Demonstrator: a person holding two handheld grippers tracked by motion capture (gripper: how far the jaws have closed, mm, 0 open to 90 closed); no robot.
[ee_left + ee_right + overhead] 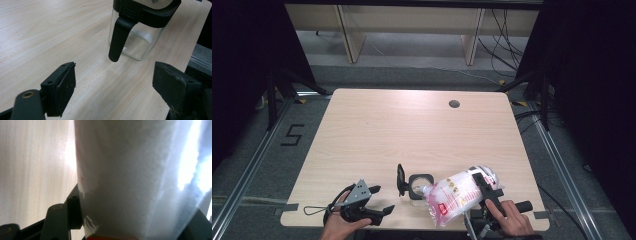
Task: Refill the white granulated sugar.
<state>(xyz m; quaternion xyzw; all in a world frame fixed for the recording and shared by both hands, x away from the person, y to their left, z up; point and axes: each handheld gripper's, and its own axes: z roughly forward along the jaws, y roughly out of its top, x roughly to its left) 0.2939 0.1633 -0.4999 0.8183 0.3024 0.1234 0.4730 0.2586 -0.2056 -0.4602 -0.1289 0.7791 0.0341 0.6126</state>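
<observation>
A clear plastic bag of white grains [454, 195] with red print lies tilted, its narrow end over the mouth of a square glass jar [419, 182] near the table's front edge. My right gripper [477, 182] is shut on the bag's thick end. In the right gripper view the bag [130, 182] sits pressed between the two jaws of the right gripper [135, 220]. The jar's black lid [401, 180] stands flipped up on its left side. My left gripper [383, 198] rests open to the left of the jar. In the left gripper view the jar [136, 37] stands ahead of the left gripper [115, 85], apart from both pads.
The light wooden table [412, 125] has a round cable hole [454, 104] at the back right. Its front edge runs just below both hands. Dark floor and metal rails flank the table on both sides.
</observation>
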